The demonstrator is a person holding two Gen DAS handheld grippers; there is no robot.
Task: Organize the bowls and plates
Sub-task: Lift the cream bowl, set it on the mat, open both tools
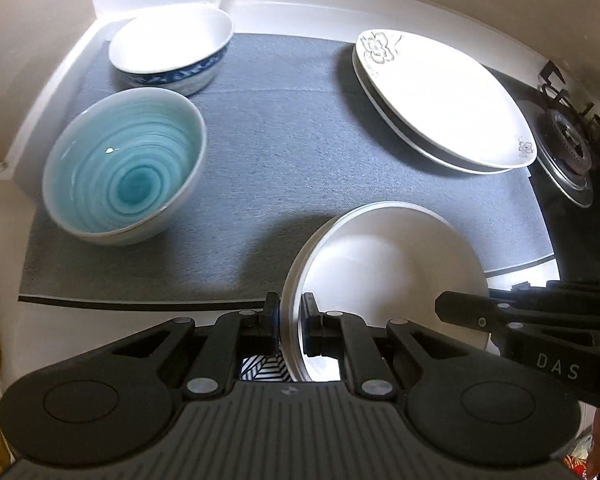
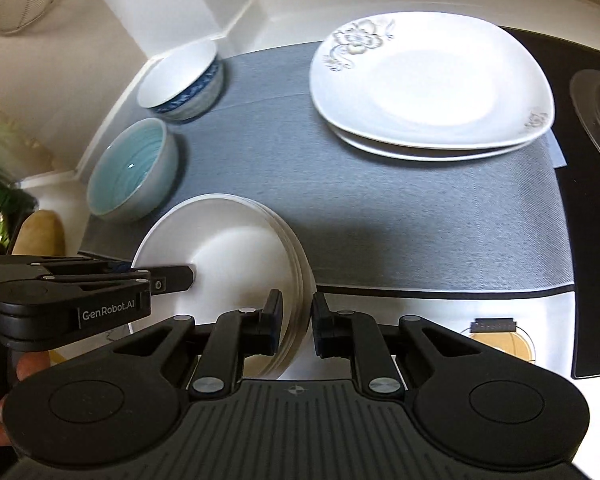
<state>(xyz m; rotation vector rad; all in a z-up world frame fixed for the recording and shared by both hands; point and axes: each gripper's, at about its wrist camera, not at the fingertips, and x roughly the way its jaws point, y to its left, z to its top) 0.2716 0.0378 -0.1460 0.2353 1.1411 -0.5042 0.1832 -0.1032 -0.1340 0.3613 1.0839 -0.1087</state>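
White round ceramic plates (image 2: pixel 236 264), stacked, carried between two grippers above the grey mat's (image 2: pixel 380 216) near edge.
The stack tilts, faces up. The left gripper (image 1: pixel 290 320) clamps its left rim; the right gripper (image 2: pixel 296 316) pinches the right rim, both steeply down. Teal glazed bowl (image 1: pixel 124 164) and blue-patterned white bowl (image 1: pixel 172 48) sit left, two floral squarish plates (image 1: pixel 444 96) far right.

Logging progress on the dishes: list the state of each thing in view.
Stack of plain white round plates: gripped at both rims.
Left gripper: shut on the stack.
Right gripper: shut on the stack.
Two white flower-print plates: stacked.
Teal swirl bowl: upright, empty.
Blue-patterned white bowl: upright, empty.
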